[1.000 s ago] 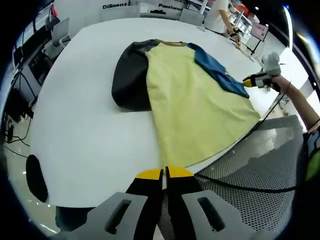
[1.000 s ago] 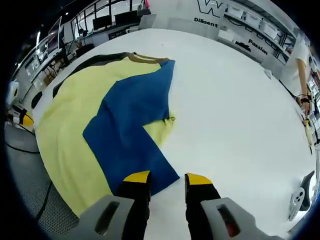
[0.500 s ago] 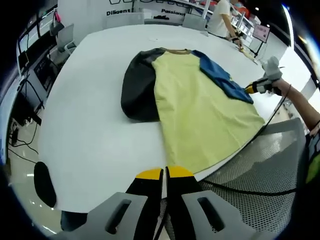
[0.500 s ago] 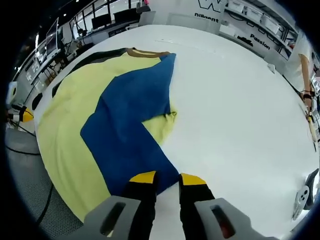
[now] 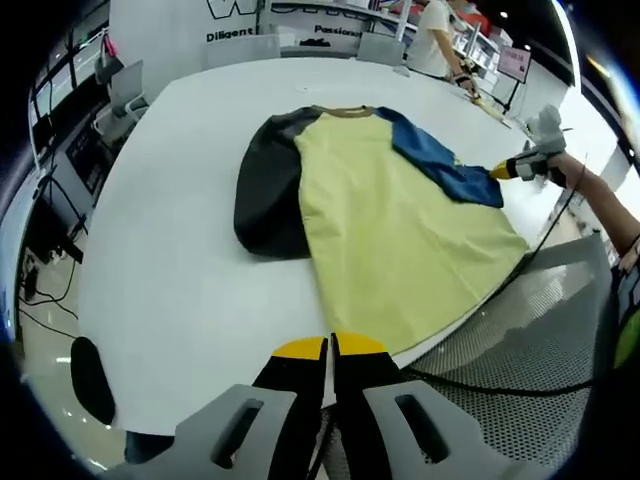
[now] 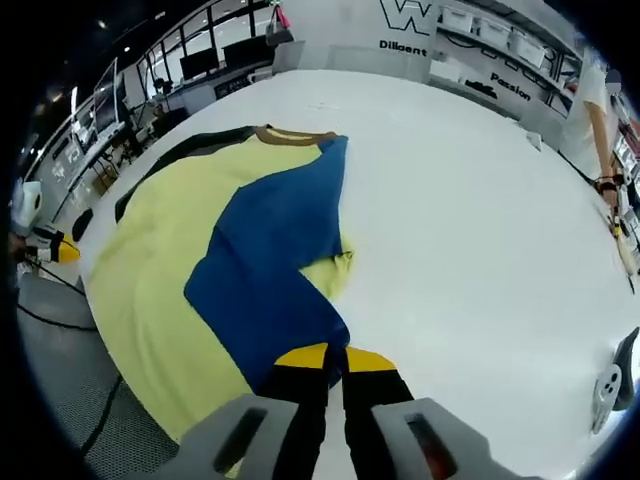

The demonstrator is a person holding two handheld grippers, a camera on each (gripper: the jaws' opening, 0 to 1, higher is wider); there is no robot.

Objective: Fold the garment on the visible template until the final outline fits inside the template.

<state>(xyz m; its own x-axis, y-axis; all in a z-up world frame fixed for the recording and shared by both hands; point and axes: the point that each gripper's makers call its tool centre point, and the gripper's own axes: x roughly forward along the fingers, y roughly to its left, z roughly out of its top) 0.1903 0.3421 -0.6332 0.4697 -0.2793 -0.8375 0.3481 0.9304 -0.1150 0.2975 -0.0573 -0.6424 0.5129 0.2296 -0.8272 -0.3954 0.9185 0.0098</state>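
Garment (image 5: 385,215) is spread flat on the white table (image 5: 170,200), its hem reaching the near edge, black sleeve (image 5: 265,180) out to one side. The blue sleeve (image 6: 275,255) is pinched at its cuff by the right gripper (image 6: 327,356), jaws pressed together. The left gripper (image 5: 329,345) is closed on nothing, just beside the hem. The sleeve should be lifted slightly and laid across the yellow body without dragging it.

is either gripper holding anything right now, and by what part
The right gripper is shut on the end of the shirt's blue sleeve. The left gripper is shut too, at the table edge just short of the shirt's hem, holding nothing.
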